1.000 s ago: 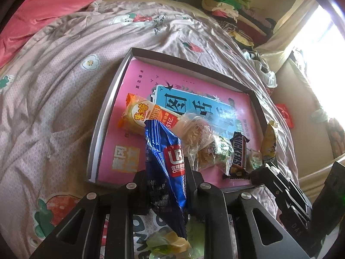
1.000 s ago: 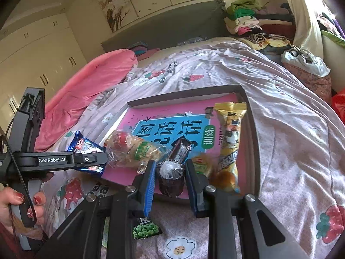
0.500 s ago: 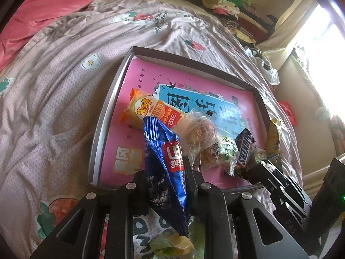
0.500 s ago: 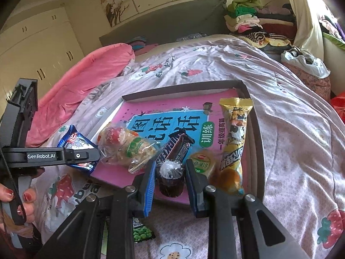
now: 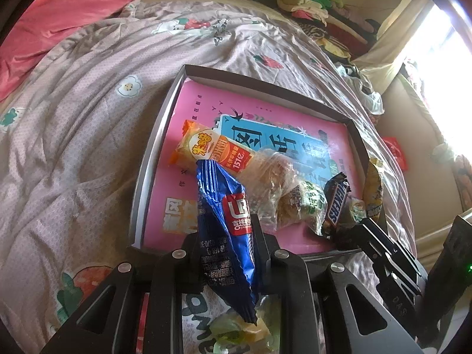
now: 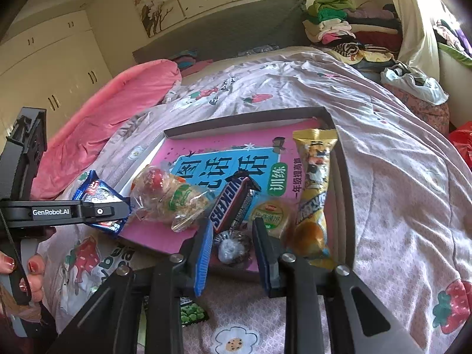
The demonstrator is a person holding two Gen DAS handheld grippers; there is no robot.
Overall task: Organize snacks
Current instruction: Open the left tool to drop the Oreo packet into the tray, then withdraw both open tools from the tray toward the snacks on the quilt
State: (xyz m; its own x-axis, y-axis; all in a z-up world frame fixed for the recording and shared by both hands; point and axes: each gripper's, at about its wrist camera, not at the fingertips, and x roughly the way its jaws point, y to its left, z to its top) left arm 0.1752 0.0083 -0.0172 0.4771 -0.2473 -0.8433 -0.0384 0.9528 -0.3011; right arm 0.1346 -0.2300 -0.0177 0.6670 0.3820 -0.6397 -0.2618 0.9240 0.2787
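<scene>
A dark-rimmed tray (image 5: 153,159) with a pink lining lies on the bed. My left gripper (image 5: 227,230) is shut on a blue snack packet (image 5: 224,206), held upright just before the tray's near left corner. The same packet (image 6: 94,190) and left gripper (image 6: 118,209) show in the right wrist view. My right gripper (image 6: 231,227) is shut on a small dark wrapped candy (image 6: 231,247) over the tray's near edge. Inside the tray lie an orange packet (image 5: 212,150), clear bags of pastries (image 5: 277,177), a Snickers bar (image 6: 233,203), a round green-labelled snack (image 6: 268,216) and a long yellow packet (image 6: 314,188).
A green pea packet (image 6: 191,314) lies on the floral quilt (image 6: 398,177) below my right gripper. Pale wrapped snacks (image 5: 244,327) sit under my left gripper. A pink duvet (image 6: 118,103) lies at the left, folded clothes (image 6: 339,26) at the back. A hand (image 6: 32,268) holds the left gripper.
Both grippers keep their holds. The views have shifted only slightly, and the snacks in the tray lie as before.
</scene>
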